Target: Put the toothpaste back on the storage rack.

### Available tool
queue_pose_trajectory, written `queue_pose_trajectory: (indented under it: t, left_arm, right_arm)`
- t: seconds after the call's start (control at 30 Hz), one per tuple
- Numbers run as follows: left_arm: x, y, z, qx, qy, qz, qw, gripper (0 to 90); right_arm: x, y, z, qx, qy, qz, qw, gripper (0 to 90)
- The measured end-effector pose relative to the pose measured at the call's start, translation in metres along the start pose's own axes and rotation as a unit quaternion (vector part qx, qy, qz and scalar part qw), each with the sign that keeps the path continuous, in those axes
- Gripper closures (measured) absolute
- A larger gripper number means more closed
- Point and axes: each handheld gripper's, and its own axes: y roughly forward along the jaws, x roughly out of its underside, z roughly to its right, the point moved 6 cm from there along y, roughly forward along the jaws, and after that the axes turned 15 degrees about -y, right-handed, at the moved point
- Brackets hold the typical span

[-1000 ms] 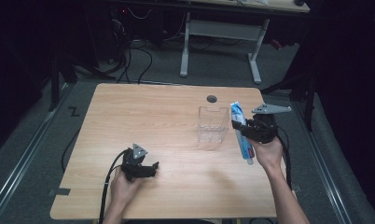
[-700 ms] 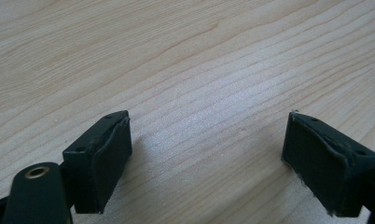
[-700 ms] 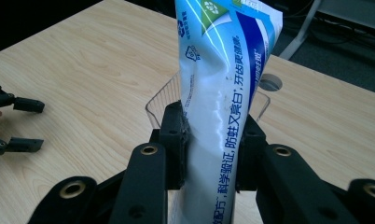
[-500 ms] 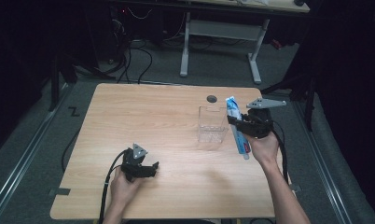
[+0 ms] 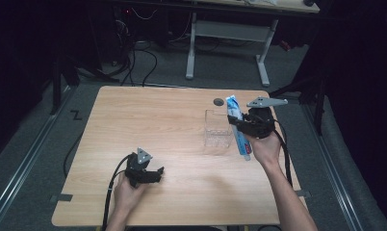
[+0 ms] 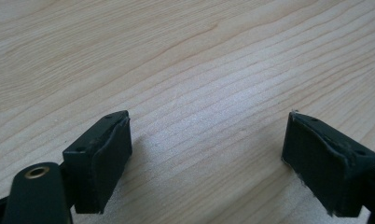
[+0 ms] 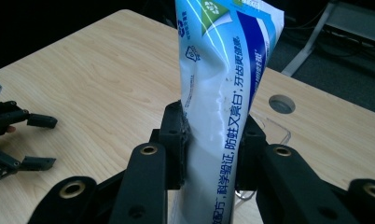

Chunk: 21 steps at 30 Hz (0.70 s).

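right gripper (image 7: 209, 140) clamped mid-body on soft white-and-blue plastic toothpaste tube (image 7: 223, 88) | held above counter's right edge, beside clear plastic box (image 5: 217, 129) | likely light, squashy, slippery; grip mid-body | left gripper (image 6: 206, 158) fingers wide apart, empty, near front edge

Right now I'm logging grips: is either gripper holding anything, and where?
The right gripper clamps a toothpaste tube across its middle. The left gripper is open, holding nothing.

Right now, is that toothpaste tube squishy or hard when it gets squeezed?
Probably squishy: the toothpaste tube looks dented and creased where the right hand-held gripper pinches it. It seems light, held up by its middle. Its glossy skin might be a bit slippery.
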Motion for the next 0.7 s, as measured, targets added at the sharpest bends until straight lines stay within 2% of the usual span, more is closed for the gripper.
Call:
queue_pose_trajectory:
  t: [0.2, 0.4, 0.7]
  left_arm:
    - [0.0, 0.0, 0.0, 0.0, 0.0, 0.0, 1.0, 16.0]
    - [0.0, 0.0, 0.0, 0.0, 0.0, 0.0, 1.0, 15.9]
    - [0.0, 0.0, 0.0, -0.002, -0.001, 0.002, 1.0, 15.9]
  right_arm:
    - [-0.009, 0.005, 0.002, 0.003, -0.003, 0.0, 1.0, 70.7]
    - [-0.014, 0.015, 0.008, 0.013, 0.007, 0.0, 0.9999, 70.6]
    - [-0.022, 0.021, 0.012, 0.02, 0.02, 0.009, 0.9996, 70.4]
